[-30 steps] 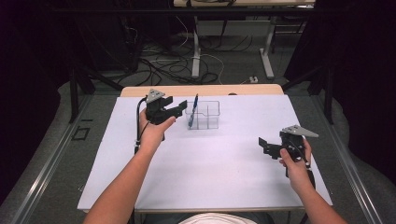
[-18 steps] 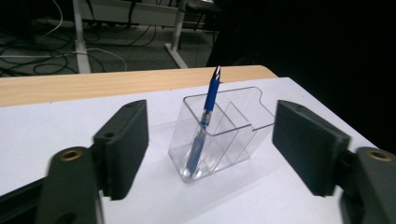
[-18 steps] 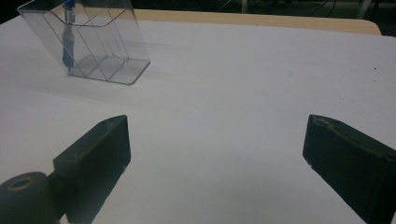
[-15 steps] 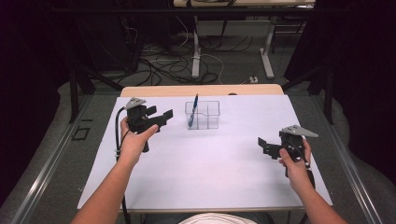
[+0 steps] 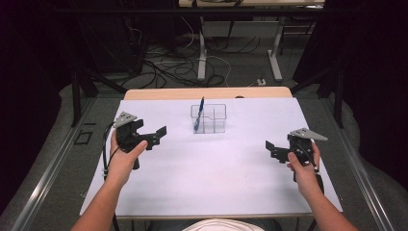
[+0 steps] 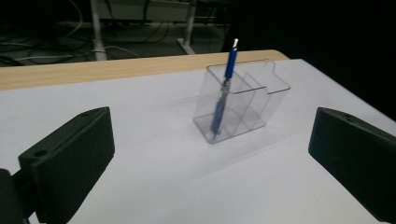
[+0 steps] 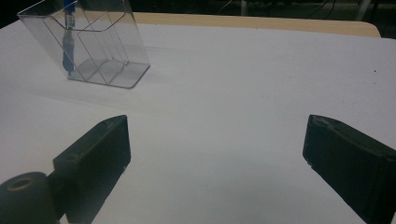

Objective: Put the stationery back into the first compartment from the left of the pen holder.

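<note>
A clear plastic holder with compartments stands at the back middle of the white table. A blue pen leans upright in its left compartment. In the left gripper view the holder and the pen lie ahead between the two jaws. My left gripper hovers open to the left of the holder, with nothing between its jaws. My right gripper is open and empty near the table's right edge. The right gripper view has the holder at the upper left.
The white sheet covers most of the table, with a bare wooden strip along the far edge. Cables and table legs lie on the dark floor beyond. A cable trails from the left gripper.
My left gripper has drawn back from the holder, moving left and toward the person. The pen stays in the holder. The right gripper has not moved.
</note>
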Available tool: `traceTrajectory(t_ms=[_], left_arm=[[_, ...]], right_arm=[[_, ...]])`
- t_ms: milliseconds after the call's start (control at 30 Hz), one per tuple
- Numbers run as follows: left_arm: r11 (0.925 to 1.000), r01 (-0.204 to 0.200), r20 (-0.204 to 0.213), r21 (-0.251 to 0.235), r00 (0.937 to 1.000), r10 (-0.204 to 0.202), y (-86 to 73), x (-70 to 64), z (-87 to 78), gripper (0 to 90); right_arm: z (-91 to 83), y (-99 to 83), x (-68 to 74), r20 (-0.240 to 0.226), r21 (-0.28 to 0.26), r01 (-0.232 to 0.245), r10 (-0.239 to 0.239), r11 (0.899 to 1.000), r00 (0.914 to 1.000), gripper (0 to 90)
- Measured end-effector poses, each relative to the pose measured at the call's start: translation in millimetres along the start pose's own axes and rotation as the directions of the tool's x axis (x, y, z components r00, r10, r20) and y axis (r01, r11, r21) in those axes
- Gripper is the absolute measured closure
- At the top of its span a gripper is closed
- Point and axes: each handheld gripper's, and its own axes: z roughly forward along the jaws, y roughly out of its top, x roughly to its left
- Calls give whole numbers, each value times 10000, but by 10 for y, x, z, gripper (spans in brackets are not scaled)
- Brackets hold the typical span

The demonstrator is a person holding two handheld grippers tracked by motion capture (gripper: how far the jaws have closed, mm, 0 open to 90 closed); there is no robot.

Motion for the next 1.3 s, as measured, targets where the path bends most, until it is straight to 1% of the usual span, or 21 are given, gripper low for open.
traceTrajectory(t_ms=[33,67,100,167,233,267,300,333,433,500,533,567,633,667,767,867,933,967,1067,1200,1300], left_arm=[[10000,-75,-147,-20,9999,75,-25,29,-39,1],[9999,46,-279,-89,9996,-48,-53,53,-72,1],[9999,22,-448,-165,9990,-30,-83,87,-102,1],[9999,-82,-671,-94,9977,75,-154,166,-157,1],[9999,67,-1028,-148,9947,-82,-232,237,-208,1],[9999,43,-1171,-166,9931,-62,-276,268,-229,1],[9999,-11,-1278,-130,9918,-6,-324,301,-249,1],[9999,85,-1418,-77,9898,-95,-370,329,-266,1],[9997,249,-1709,80,9850,-232,-493,416,-306,1],[9984,549,-1730,92,9835,-525,-553,478,-328,1],[9970,770,-1704,33,9825,-753,-576,510,-342,1],[9961,874,-1741,-75,9808,-874,-595,542,-353,1],[9954,942,-1840,-154,9783,-955,-629,602,-374,1],[9950,979,-1891,-210,9768,-1001,-641,635,-383,1],[9906,1295,-2053,-439,9692,-1358,-674,710,-404,1],[9854,1619,-2178,-518,9612,-1694,-714,768,-418,1],[9857,1622,-2244,-447,9599,-1681,-745,797,-410,1],[9864,1612,-2274,-310,9599,-1640,-762,816,-408,1],[9822,1857,-2182,-275,9578,-1871,-817,859,-384,1],[9833,1818,-2240,-21,9583,-1776,-870,894,-348,1],[9765,2156,-2292,-20,9504,-2103,-887,914,-316,1]], right_arm=[[10,-2,-10,-28,-23,11,-11,10000,10000,73],[14,-1,-15,-19,-10,-55,55,10000,10000,73],[21,-2,-11,-36,-11,-193,193,9998,9998,73],[29,-3,-9,-29,45,-119,120,9999,9999,72],[36,-8,-16,-33,15,-110,110,9999,9999,72],[41,-12,-13,-10,46,-119,119,9999,9999,72],[43,-13,-8,-10,92,-133,133,9999,9999,72],[44,-14,-18,6,80,-76,76,9999,10000,70],[42,-17,-35,66,111,-198,197,9997,9998,70],[41,-18,-49,86,80,-161,160,9998,9998,70],[34,-21,-45,111,126,-308,307,9994,9995,70],[36,-23,-51,102,107,-302,301,9995,9995,71],[41,-28,-66,108,130,-126,124,9998,9999,70],[42,-32,-72,129,145,-239,237,9996,9996,70],[49,-41,-93,149,202,-269,266,9994,9995,70],[57,-53,-117,169,246,-371,367,9990,9992,70],[64,-57,-125,185,271,-322,317,9991,9993,69],[66,-60,-128,184,279,-330,325,9991,9993,70],[67,-70,-128,235,338,-466,458,9983,9987,70],[77,-82,-144,234,378,-367,358,9986,9991,70],[79,-82,-149,275,384,-406,395,9984,9988,70]])
